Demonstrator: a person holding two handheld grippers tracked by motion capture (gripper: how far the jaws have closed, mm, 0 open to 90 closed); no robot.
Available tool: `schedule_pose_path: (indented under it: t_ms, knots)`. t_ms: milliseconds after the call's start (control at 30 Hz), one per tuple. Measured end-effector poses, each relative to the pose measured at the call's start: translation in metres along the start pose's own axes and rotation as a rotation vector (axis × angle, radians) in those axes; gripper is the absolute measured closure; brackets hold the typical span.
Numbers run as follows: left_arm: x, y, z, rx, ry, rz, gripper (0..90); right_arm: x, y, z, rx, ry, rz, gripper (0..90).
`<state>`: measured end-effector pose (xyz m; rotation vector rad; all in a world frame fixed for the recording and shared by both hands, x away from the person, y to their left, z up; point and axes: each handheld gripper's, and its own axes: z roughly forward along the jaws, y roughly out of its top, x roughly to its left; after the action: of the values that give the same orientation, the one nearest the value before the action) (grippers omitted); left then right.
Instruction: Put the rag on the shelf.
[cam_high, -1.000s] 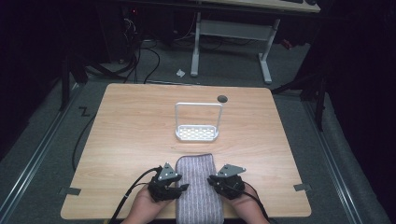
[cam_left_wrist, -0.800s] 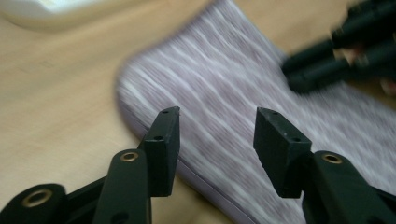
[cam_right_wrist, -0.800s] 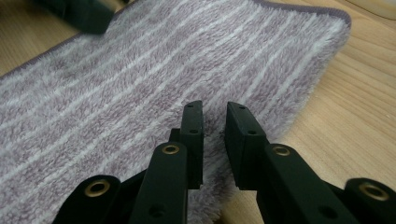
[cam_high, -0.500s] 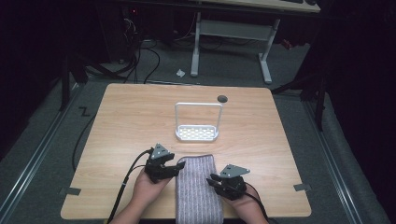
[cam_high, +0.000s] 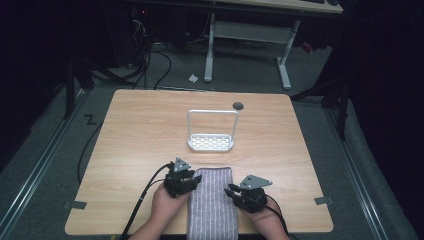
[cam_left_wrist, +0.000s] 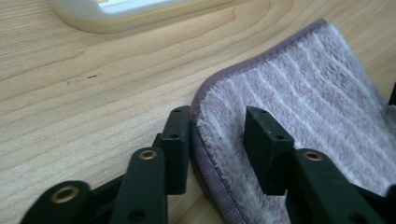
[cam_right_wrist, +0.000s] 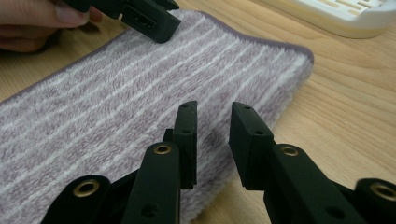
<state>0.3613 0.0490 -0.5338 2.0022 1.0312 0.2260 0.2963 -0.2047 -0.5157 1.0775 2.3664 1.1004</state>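
Note:
A folded grey-purple striped towel lies at the table's near edge, hanging slightly over it. My left gripper is at its left edge near the far corner. In the left gripper view this gripper is open, one jaw on the wood and one over the pile, with the towel's hem between them. My right gripper is at the towel's right edge. In the right gripper view it stands open with a narrow gap just above the towel, near its folded right side.
A white rack with an upright wire handle stands mid-table, just beyond the towel. A dark round hole sits near the table's far edge. Bare wood lies to the left and right. Cables trail off the near edge.
My left gripper has moved away from the person and then in toward the towel's left edge. The right gripper and the towel have hardly moved.

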Motion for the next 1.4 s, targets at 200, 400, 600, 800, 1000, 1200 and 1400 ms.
schedule_pose_path:
  t_ms: [200,400,600,800,1000,1200,1400]
  knots:
    - [-0.003,-0.002,0.002,-0.008,0.005,0.017,75.1,-0.002,0.0,0.0,-0.008,-0.015,0.012,68.4]
    - [0.0,-0.002,0.002,-0.008,-0.02,-0.01,78.3,0.0,0.002,0.003,-0.025,-0.05,0.033,63.5]
    - [0.002,-0.002,0.001,-0.006,-0.031,-0.021,78.8,-0.001,0.009,0.005,-0.056,-0.092,0.067,56.5]
    - [0.005,-0.002,0.001,-0.006,-0.054,-0.046,78.8,-0.018,0.028,0.02,-0.018,-0.172,0.078,52.7]
    - [0.005,-0.002,0.001,-0.006,-0.056,-0.043,78.8,-0.031,0.023,0.032,0.035,-0.14,0.145,45.6]
    - [0.004,-0.003,0.001,-0.006,-0.048,-0.035,78.7,-0.02,0.022,0.04,0.051,-0.133,0.13,50.1]
    - [0.005,-0.003,-0.001,-0.005,-0.052,-0.045,78.6,-0.024,0.018,0.038,0.055,-0.161,0.145,56.3]
